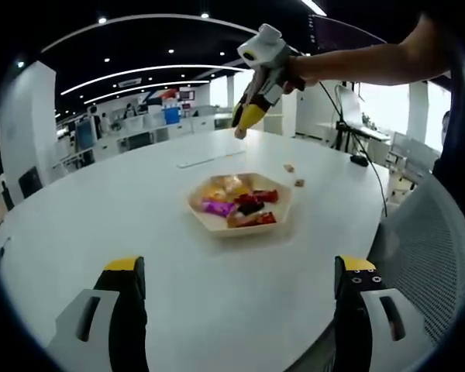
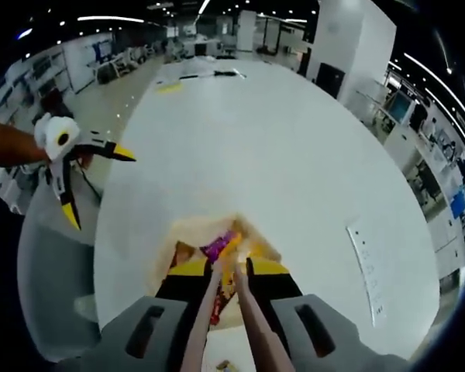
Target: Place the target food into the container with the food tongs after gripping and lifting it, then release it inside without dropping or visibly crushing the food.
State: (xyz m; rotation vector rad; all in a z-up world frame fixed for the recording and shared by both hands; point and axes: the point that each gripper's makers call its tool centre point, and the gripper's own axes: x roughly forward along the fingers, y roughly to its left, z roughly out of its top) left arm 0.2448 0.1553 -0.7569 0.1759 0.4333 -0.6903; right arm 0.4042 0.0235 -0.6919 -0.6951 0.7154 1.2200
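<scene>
- Right now my right hand-held gripper looks straight down over the hexagonal wooden tray, its yellow-tipped jaws drawn close together on the pair of wooden food tongs that runs forward between them.
- Those tong tips reach into the tray among the wrapped snacks, right by a purple-wrapped one; whether the tips actually pinch a snack I cannot tell.
- From my left gripper view, the right hand-held gripper hangs in the air above and behind the tray, held by a person's bare arm coming in from the right.
- My left hand-held gripper sits low at the near edge of the desk, jaws spread wide with nothing between them; in the right gripper view it floats off the desk's edge with its yellow tips splayed apart.
- That tray rests near the middle of the round white desk and holds a heap of wrapped snacks: purple, red, dark and orange wrappers.
- Two small brown food pieces lie on the desk just beyond the tray.
- Farther back on the desk a long flat white strip lies well apart from the tray.
- Beside the desk stands a grey mesh chair.
</scene>
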